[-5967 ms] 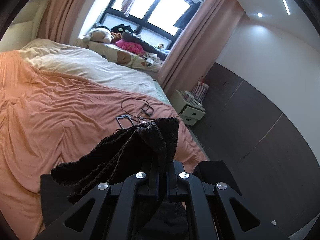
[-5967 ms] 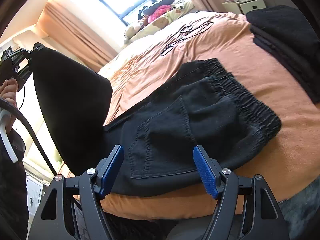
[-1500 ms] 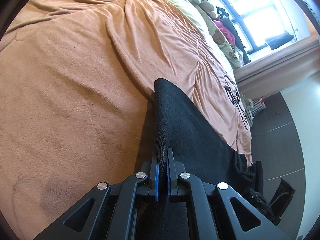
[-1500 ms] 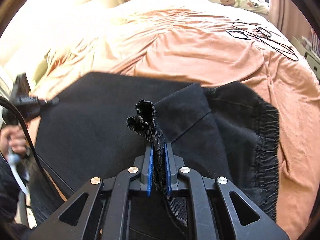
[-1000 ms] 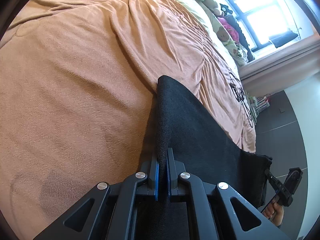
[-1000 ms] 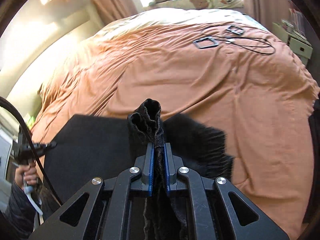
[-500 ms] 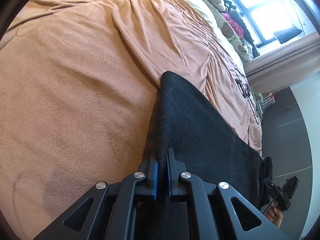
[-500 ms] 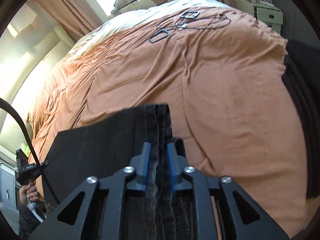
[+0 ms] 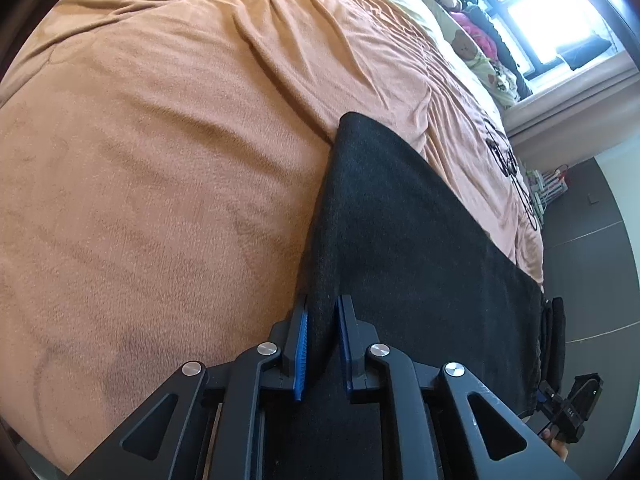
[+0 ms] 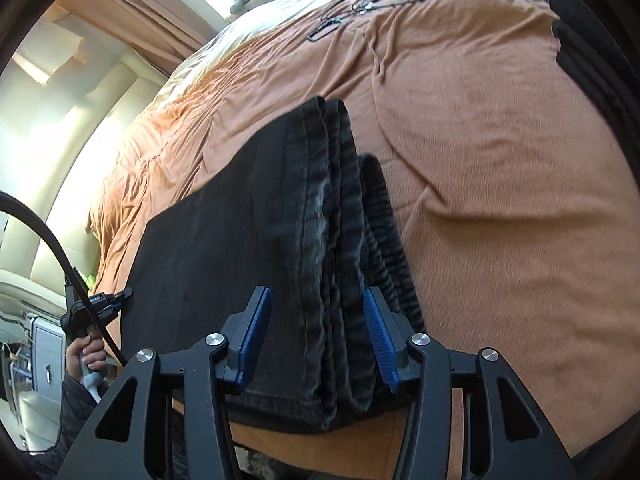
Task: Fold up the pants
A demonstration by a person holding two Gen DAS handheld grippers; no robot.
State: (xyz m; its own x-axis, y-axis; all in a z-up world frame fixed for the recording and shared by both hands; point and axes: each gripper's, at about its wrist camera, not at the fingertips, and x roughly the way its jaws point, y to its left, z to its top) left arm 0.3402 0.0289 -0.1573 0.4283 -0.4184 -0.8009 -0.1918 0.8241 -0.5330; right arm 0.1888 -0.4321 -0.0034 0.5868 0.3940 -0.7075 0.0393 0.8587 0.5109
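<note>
Black pants (image 9: 420, 240) lie folded flat on the orange bedspread (image 9: 160, 160). In the left wrist view my left gripper (image 9: 322, 324) stands slightly open around the folded left edge of the pants, its blue pads just off the cloth. In the right wrist view the pants (image 10: 248, 216) show stacked layers with the elastic waistband (image 10: 380, 224) at the right edge. My right gripper (image 10: 316, 332) is open wide, its pads apart on both sides of the stacked waistband edge, holding nothing.
Black cables and frames (image 10: 360, 4) lie on the bedspread (image 10: 500, 140) further back. A stack of dark folded clothes (image 10: 592, 60) sits at the bed's right edge. Plush toys (image 9: 468, 40) line the window. The other hand-held gripper (image 10: 92, 308) shows at left.
Both grippers have opened and let go of the pants, the right one widely, the left one slightly. The pants now rest folded on the bed.
</note>
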